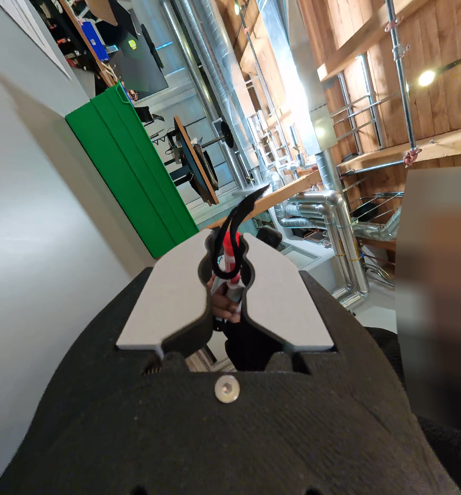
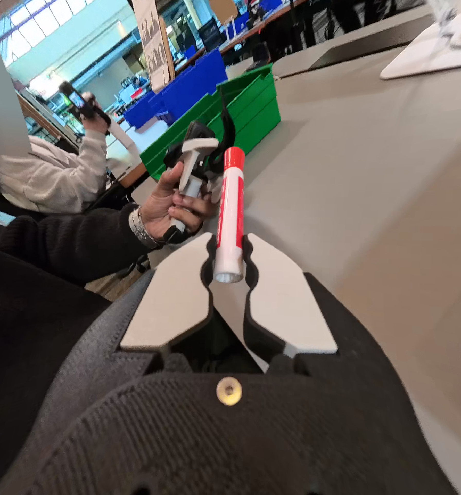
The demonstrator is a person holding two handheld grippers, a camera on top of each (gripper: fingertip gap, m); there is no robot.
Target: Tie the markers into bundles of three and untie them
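My right gripper (image 2: 228, 235) is shut on the white body of a marker (image 2: 230, 214), whose red cap points away from me above the grey table (image 2: 358, 187). My left gripper (image 1: 228, 237) has its fingers close together on a stiff black cord (image 1: 237, 214). The cord loops in front of the marker's red cap (image 1: 232, 242) and sticks out past the fingertips. In the right wrist view a hand (image 2: 167, 203) holds the left gripper just left of the marker, with the cord (image 2: 227, 120) standing up from it.
A green bin (image 2: 250, 112) stands on the table behind the marker and shows in the left wrist view (image 1: 133, 174). Blue bins (image 2: 194, 83) are behind it. A white board (image 2: 425, 53) lies at the far right. A seated person in a light jacket (image 2: 50, 171) is at the left. My right fingertips sit around 12 cm from my left ones.
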